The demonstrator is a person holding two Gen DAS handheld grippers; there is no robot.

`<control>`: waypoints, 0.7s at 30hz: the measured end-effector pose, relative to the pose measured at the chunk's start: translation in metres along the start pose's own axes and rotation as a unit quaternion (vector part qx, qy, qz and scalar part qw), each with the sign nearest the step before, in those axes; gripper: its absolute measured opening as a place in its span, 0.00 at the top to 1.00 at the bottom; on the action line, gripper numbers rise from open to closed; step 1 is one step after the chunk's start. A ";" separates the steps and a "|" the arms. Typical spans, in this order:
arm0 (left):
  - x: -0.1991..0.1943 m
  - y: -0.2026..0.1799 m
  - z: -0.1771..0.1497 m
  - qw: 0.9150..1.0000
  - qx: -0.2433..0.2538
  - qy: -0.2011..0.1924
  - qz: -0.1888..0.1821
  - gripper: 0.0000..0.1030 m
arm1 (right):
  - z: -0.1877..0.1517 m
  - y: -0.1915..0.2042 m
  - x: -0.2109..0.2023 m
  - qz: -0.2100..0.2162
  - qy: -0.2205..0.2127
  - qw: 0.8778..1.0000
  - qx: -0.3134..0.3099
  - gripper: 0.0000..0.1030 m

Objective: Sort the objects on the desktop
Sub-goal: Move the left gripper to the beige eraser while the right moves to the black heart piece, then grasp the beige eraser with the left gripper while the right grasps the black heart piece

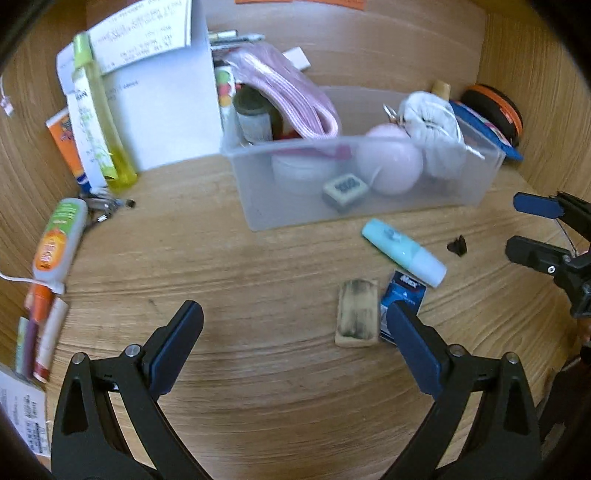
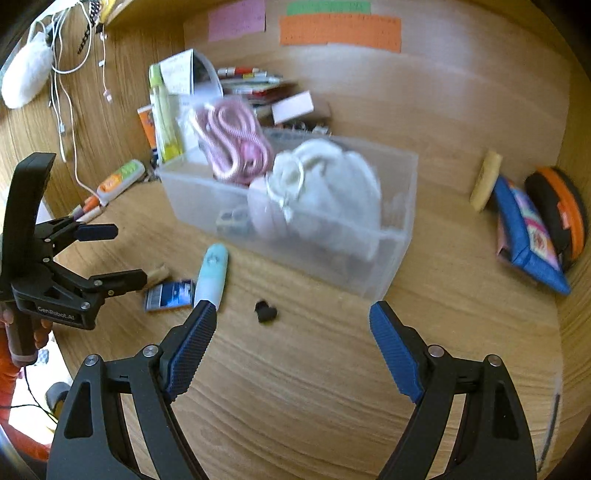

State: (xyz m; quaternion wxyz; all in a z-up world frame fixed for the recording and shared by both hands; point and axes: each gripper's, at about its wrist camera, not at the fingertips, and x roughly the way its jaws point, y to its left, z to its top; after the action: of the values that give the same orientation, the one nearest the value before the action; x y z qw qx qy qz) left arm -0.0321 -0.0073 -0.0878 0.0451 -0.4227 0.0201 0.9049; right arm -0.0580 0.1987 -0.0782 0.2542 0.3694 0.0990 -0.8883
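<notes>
A clear plastic bin on the wooden desk holds a pink cable, a white pouch, a pink ball and small items. In front of it lie a mint tube, a blue packet, a smudged eraser and a small black piece. My left gripper is open above bare desk, its right finger just over the packet's edge. My right gripper is open too, and the black piece lies just ahead of its fingertips, untouched.
Papers, a lime bottle, tubes and pens crowd the left side. A blue pouch and a black-and-orange round case lean at the right wall. Cables hang at the far left. Sticky notes are on the back panel.
</notes>
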 end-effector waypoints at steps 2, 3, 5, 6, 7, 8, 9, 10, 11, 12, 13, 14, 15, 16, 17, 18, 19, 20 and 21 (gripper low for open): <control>0.003 -0.003 -0.001 1.000 0.006 0.003 -0.001 0.02 | -0.002 0.001 0.005 0.003 0.007 1.000 -0.001 0.20; 0.005 -0.004 0.000 1.000 0.009 0.005 0.001 0.02 | -0.003 0.002 0.007 0.005 0.011 1.000 -0.002 0.20; 0.008 -0.004 0.001 1.000 0.008 0.007 -0.002 0.03 | -0.004 0.004 0.012 0.008 0.018 1.000 -0.006 0.20; 0.008 -0.002 0.002 1.000 0.005 0.009 -0.006 0.03 | -0.004 0.005 0.014 0.009 0.020 1.000 -0.009 0.20; 0.009 0.000 0.003 1.000 0.002 0.010 -0.009 0.05 | -0.004 0.006 0.015 0.011 0.020 1.000 -0.010 0.20; 0.010 0.002 0.003 1.000 -0.003 0.011 -0.014 0.08 | -0.003 0.007 0.015 0.013 0.020 1.000 -0.013 0.20; 0.010 0.006 0.003 1.000 -0.010 0.014 -0.023 0.11 | -0.003 0.008 0.016 0.016 0.021 1.000 -0.016 0.20; 0.010 0.009 0.004 0.999 -0.016 0.016 -0.029 0.14 | -0.002 0.008 0.017 0.017 0.023 0.999 -0.018 0.20; 0.010 0.013 0.004 0.999 -0.022 0.017 -0.034 0.18 | -0.001 0.009 0.018 0.018 0.024 0.999 -0.019 0.20; 0.009 0.015 0.004 0.999 -0.024 0.017 -0.029 0.19 | -0.001 0.009 0.019 0.020 0.025 0.999 -0.022 0.20; 0.009 0.017 0.004 0.999 -0.021 0.019 -0.023 0.24 | -0.001 0.009 0.020 0.020 0.026 0.999 -0.023 0.20; 0.009 0.018 0.004 0.999 -0.020 0.019 -0.019 0.25 | -0.001 0.009 0.021 0.021 0.027 0.999 -0.025 0.20; 0.008 0.018 0.004 0.999 -0.019 0.019 -0.018 0.25 | 0.000 0.010 0.022 0.021 0.029 0.999 -0.025 0.20; 0.008 0.019 0.004 1.000 -0.018 0.020 -0.016 0.25 | 0.000 0.010 0.023 0.023 0.030 0.999 -0.026 0.21; 0.008 0.018 0.004 1.000 -0.016 0.021 -0.015 0.26 | 0.000 0.010 0.024 0.024 0.031 0.999 -0.027 0.22; 0.008 0.017 0.004 1.000 -0.013 0.021 -0.012 0.26 | 0.001 0.010 0.026 0.028 0.033 0.999 -0.027 0.22; 0.008 0.016 0.004 1.000 -0.009 0.020 -0.009 0.28 | 0.001 0.010 0.027 0.030 0.034 0.999 -0.027 0.22; 0.008 0.014 0.004 1.000 -0.004 0.018 -0.007 0.30 | 0.001 0.011 0.028 0.033 0.035 0.998 -0.028 0.26; 0.008 0.012 0.004 1.000 0.002 0.017 -0.003 0.32 | 0.002 0.012 0.029 0.038 0.037 0.998 -0.031 0.28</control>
State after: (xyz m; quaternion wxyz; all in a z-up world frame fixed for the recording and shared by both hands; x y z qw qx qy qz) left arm -0.0416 -0.0181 -0.0913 0.0480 -0.4382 0.0219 0.8973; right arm -0.0699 0.1766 -0.0974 0.2949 0.3973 0.1215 -0.8605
